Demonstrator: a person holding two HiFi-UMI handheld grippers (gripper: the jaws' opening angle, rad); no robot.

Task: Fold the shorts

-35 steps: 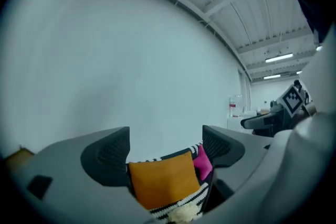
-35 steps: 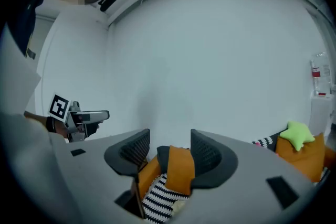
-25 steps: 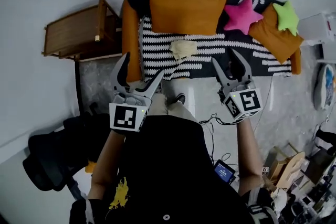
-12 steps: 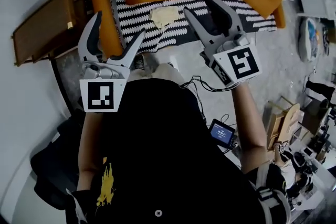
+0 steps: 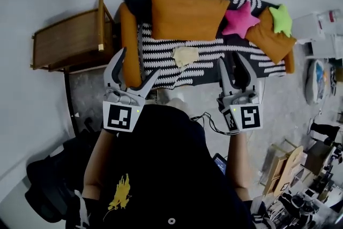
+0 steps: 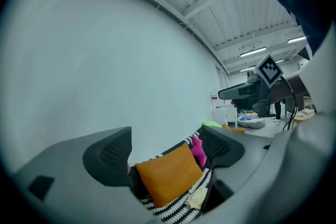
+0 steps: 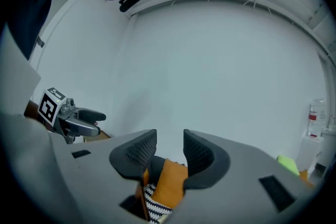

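On the striped sofa [image 5: 161,46] lie crumpled shorts [image 5: 185,55], well apart from both grippers: left gripper [image 5: 138,64] wide, empty; right gripper [image 5: 231,61] empty, jaws just narrowing. Risk: a deep pinch may also catch the sofa's cover

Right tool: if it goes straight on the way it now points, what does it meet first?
Probably the large orange cushion on the sofa, framed between the jaws of the right tool; depth is unclear. Those jaws have just been closing with nothing between them.

The shorts [image 5: 185,55] are too small to show their folds.
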